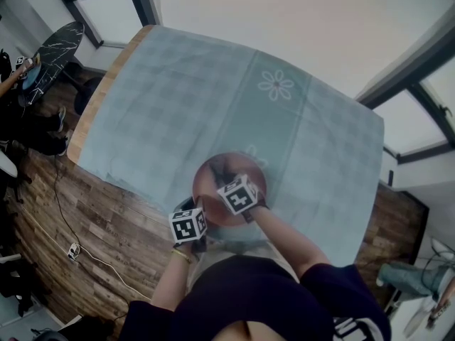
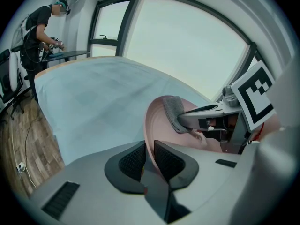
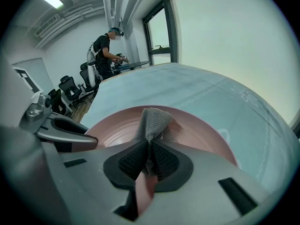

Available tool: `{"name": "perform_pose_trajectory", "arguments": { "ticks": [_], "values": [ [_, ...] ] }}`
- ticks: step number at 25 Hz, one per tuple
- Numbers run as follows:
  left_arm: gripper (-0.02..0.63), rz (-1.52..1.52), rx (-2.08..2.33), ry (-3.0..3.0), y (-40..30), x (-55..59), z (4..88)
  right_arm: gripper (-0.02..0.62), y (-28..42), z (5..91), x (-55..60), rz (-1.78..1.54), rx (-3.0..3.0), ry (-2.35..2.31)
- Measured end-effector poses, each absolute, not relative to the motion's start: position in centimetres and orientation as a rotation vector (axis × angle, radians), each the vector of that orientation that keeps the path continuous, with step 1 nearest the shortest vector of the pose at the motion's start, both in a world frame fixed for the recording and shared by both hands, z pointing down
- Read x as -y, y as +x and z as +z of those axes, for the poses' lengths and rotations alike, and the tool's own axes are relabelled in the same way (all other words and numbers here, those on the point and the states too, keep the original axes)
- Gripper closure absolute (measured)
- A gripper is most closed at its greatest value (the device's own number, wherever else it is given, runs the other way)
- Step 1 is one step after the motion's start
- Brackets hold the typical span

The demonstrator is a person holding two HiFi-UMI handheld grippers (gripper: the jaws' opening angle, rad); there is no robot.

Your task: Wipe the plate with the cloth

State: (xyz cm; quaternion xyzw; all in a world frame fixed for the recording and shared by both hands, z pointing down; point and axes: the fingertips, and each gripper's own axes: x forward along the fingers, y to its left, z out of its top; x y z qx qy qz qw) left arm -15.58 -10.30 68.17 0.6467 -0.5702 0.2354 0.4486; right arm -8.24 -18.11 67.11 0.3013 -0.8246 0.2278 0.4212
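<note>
A pink round plate [image 1: 213, 172] [image 3: 201, 132] [image 2: 157, 121] is held over the near part of the table. My left gripper [image 1: 193, 215] [image 2: 148, 159] is shut on the plate's near left rim, which stands edge-on between its pads. A grey cloth [image 3: 153, 121] [image 2: 172, 110] is pinched in my right gripper [image 1: 231, 180] [image 3: 149, 159], which is shut on it. The cloth's free end rests on the plate's inner face. In the head view the right gripper's marker cube [image 1: 238, 194] hides most of the cloth.
A pale blue-green tablecloth [image 1: 213, 98] with a white flower print [image 1: 276, 85] covers the wooden table [image 1: 92, 112]. A person [image 3: 105, 48] stands at another table by the windows, far left. Office chairs [image 3: 70, 86] and a floor cable [image 1: 71, 247] lie beyond.
</note>
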Motion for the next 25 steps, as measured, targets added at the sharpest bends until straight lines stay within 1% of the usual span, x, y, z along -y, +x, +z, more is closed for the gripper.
{"name": "perform_pose_trajectory", "arguments": {
  "ticks": [25],
  "values": [
    [0.537, 0.562, 1.411, 1.592, -15.4, 10.2, 68.2, 0.563, -11.1, 66.6, 12.3, 0.577, 2.122, 0.556]
  ]
}}
